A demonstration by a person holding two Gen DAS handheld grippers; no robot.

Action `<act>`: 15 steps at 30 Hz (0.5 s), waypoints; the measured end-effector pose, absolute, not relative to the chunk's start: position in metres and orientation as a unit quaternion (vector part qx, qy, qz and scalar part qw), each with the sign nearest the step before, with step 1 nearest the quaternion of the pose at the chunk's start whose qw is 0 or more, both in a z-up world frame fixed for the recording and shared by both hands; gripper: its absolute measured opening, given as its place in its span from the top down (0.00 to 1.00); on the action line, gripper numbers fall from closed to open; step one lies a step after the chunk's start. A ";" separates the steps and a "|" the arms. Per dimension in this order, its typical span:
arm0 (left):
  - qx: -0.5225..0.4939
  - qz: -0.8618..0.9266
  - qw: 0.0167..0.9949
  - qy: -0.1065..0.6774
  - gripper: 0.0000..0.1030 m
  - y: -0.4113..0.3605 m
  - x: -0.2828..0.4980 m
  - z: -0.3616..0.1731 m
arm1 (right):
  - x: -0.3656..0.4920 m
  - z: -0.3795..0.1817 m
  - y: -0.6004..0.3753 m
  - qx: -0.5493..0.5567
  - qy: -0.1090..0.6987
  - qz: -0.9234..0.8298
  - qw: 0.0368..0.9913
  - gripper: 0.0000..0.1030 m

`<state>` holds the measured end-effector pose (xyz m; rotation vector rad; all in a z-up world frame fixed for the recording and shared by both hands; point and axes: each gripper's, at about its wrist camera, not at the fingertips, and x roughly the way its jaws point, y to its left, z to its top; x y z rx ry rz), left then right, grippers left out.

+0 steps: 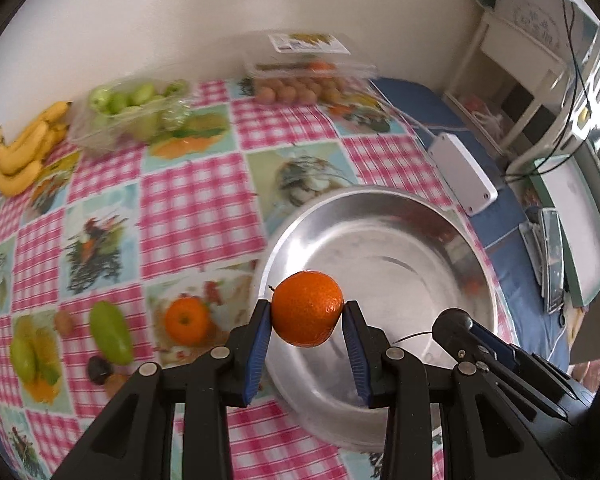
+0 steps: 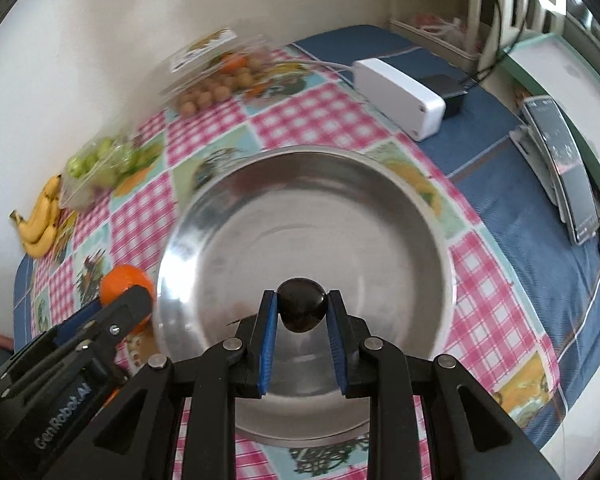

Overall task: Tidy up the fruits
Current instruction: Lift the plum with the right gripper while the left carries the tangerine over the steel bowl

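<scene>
My left gripper (image 1: 307, 312) is shut on an orange mandarin (image 1: 307, 308) and holds it above the near left rim of a large steel bowl (image 1: 440, 216). My right gripper (image 2: 302, 304) is shut on a small dark round fruit (image 2: 301, 309) and holds it over the near part of the steel bowl (image 2: 400, 184). The right gripper with its dark fruit (image 1: 452, 322) shows at the lower right of the left wrist view. The left gripper's mandarin (image 2: 126, 282) shows at the bowl's left in the right wrist view. The bowl looks empty.
Bananas (image 1: 24, 148), a clear tub of green fruits (image 1: 132, 112) and a clear box of small brown fruits (image 1: 300, 80) stand along the wall. A white box (image 2: 400, 96) and a phone (image 2: 568, 172) lie on the blue cloth at right. The tablecloth carries printed fruit pictures.
</scene>
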<state>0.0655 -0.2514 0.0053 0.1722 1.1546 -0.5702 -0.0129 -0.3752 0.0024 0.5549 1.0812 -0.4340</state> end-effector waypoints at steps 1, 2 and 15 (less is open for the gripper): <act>0.081 -0.266 0.794 0.540 0.62 -0.254 0.065 0.002 | -0.014 0.001 -0.378 0.261 0.504 -0.204 0.798 0.75; 0.082 -0.267 0.791 0.544 0.62 -0.256 0.066 -0.004 | -0.015 -0.001 -0.381 0.264 0.505 -0.205 0.796 0.75; 0.097 -0.250 0.778 0.568 0.62 -0.259 0.070 -0.043 | -0.007 -0.025 -0.382 0.268 0.534 -0.208 0.775 0.75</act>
